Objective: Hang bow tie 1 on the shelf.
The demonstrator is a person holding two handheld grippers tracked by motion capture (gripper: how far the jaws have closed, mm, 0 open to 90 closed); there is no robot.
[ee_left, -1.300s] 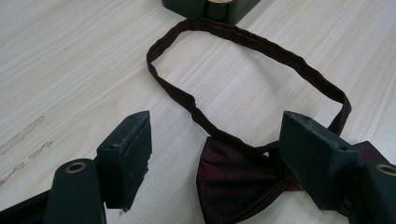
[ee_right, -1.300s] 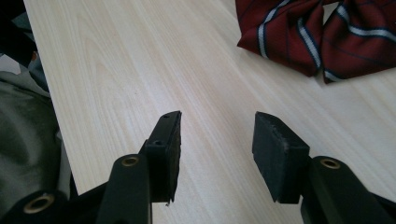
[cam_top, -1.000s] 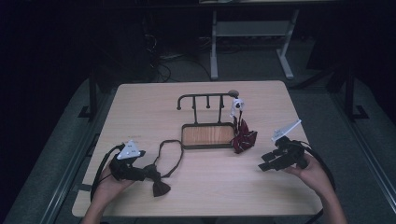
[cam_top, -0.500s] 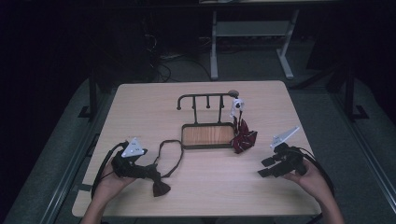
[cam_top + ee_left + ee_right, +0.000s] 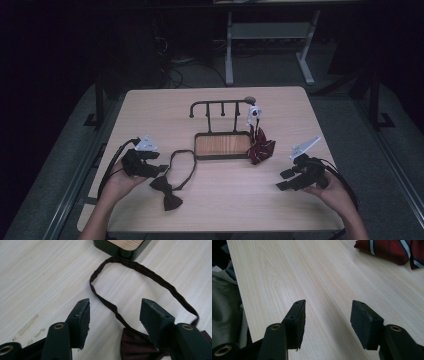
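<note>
Whereas the right gripper [image 5: 285, 179] was raised a second ago, it is now lowered toward the desk [image 5: 225, 200], jaws apart and empty. Left gripper [image 5: 161, 169] is unchanged, gaping beside the dark bow tie [image 5: 167, 194].

High view dim; claw views bright, sharp.

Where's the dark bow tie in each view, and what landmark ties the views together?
High view: dark bow tie lies lower left of centre, its strap looping up toward the wooden tray.
Left gripper view: bow at the bottom, partly behind the right jaw; its strap runs between the open jaws.
Right gripper view: not in it.
Shared landmark: the tray's dark corner.
</note>
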